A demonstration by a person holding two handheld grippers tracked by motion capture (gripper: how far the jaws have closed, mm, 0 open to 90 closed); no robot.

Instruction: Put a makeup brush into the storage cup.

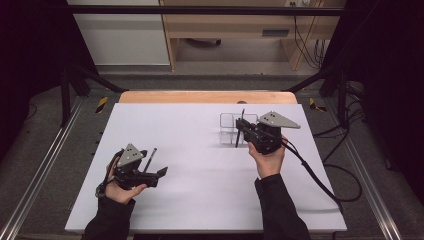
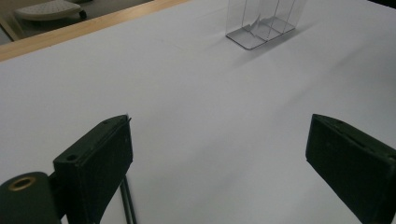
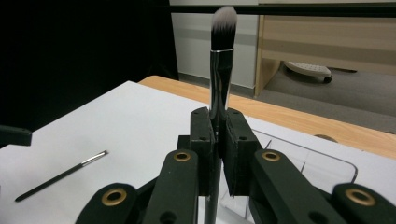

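Upright, brush (image 3: 220, 65), silver ferrule, white-tipped bristles

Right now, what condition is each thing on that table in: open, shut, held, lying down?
Right gripper: shut on the makeup brush.
Makeup brush: held upright, bristles up, above the clear organizer.
Left gripper: open, nothing between its jaws.
Thin brush: lying flat on the white table, untouched.
Clear organizer: standing upright, nothing visible inside.
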